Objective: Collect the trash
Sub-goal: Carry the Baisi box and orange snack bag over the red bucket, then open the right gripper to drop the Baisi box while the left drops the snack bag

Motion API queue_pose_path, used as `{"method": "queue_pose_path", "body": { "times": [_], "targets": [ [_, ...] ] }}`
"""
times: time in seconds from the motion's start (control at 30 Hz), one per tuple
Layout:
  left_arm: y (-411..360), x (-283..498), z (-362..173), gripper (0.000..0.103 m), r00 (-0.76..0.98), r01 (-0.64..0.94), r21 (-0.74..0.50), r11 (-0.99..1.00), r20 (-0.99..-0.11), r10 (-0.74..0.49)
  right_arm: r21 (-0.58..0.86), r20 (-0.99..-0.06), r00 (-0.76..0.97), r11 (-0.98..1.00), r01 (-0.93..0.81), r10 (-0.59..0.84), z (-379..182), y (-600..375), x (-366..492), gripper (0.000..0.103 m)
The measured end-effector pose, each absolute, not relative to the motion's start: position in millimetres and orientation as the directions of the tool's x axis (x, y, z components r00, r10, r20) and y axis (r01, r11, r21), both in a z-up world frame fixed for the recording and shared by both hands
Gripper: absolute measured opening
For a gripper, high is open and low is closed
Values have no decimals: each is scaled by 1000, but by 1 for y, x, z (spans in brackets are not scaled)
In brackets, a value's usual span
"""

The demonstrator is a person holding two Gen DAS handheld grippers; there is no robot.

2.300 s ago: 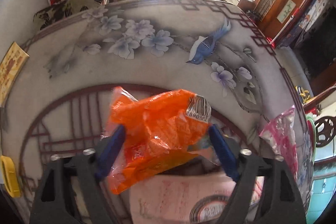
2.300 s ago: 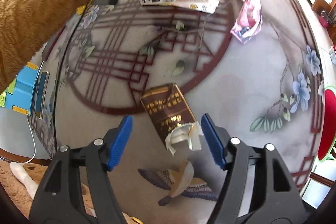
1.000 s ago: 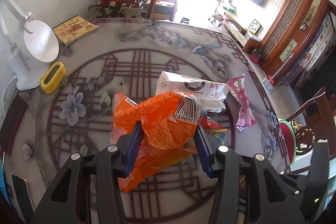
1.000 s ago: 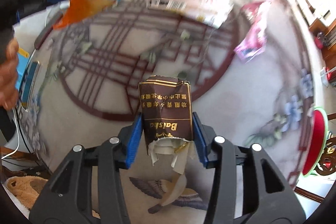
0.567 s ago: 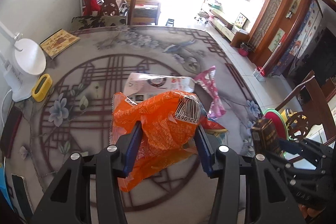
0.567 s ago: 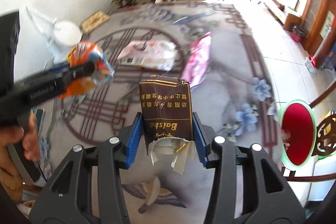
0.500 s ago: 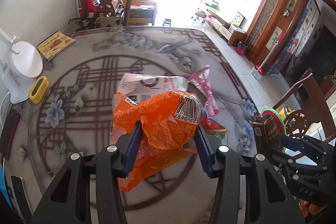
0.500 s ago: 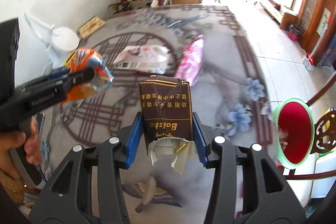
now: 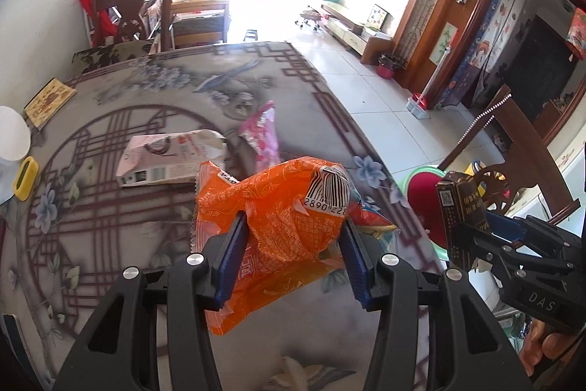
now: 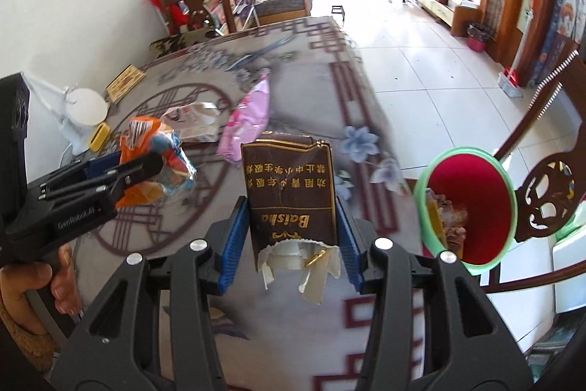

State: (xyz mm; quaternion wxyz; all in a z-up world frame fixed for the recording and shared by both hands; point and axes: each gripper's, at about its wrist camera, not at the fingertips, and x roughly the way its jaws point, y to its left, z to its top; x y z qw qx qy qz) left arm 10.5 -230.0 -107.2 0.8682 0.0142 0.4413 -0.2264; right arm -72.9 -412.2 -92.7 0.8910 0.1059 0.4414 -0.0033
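Note:
My left gripper [image 9: 293, 226] is shut on an orange snack wrapper [image 9: 278, 218] and holds it above the table's right side. My right gripper [image 10: 293, 211] is shut on a brown cigarette pack [image 10: 291, 193], torn open at its near end, held above the table edge. The pack also shows in the left wrist view [image 9: 463, 211], and the wrapper in the right wrist view [image 10: 154, 149]. A bin [image 10: 472, 204] with a green rim and red liner stands on the floor beside the table, right of the pack. A white packet [image 9: 172, 160] and a pink wrapper [image 9: 262, 138] lie on the table.
The patterned table [image 9: 110, 215] carries a white lamp base [image 10: 86, 112], a yellow object [image 9: 25, 173] and a book [image 9: 49, 98] at its left side. A dark wooden chair [image 10: 549, 193] stands by the bin. Another chair [image 9: 135, 13] stands at the far end.
Both grippers closed on their items, lifted them off the table and have swung right toward the table edge. The bin has come closer in both views.

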Motion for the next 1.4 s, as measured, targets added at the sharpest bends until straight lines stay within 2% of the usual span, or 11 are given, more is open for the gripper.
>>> {"method": "queue_pose_path", "body": {
  "times": [0.57, 0.8, 1.07, 1.1, 1.13, 1.2, 1.4],
  "targets": [
    [-336, -4, -114, 47, 455, 485, -168, 858, -789, -412, 211, -795, 607, 940, 269, 5, -109, -545, -100, 46],
    [-383, -2, -115, 47, 427, 539, -161, 827, -794, -433, 216, -820, 571, 896, 389, -50, -131, -614, -103, 46],
    [-430, 9, -112, 47, 406, 590, -155, 792, -792, -457, 188, -839, 538, 887, 423, -78, -153, -650, -90, 47],
    [-437, 9, -112, 47, 399, 602, -154, 784, -792, -462, 177, -838, 538, 889, 423, -89, -155, -653, -87, 50],
    [-444, 9, -112, 47, 397, 611, -147, 778, -793, -462, 166, -839, 535, 890, 425, -100, -157, -656, -84, 63],
    [-457, 11, -112, 47, 388, 629, -143, 764, -794, -468, 135, -838, 527, 883, 449, -140, -159, -662, -82, 81],
    [-492, 12, -119, 47, 350, 675, -147, 723, -799, -489, 135, -833, 528, 867, 480, -162, -156, -674, -92, 82]
  ]
}}
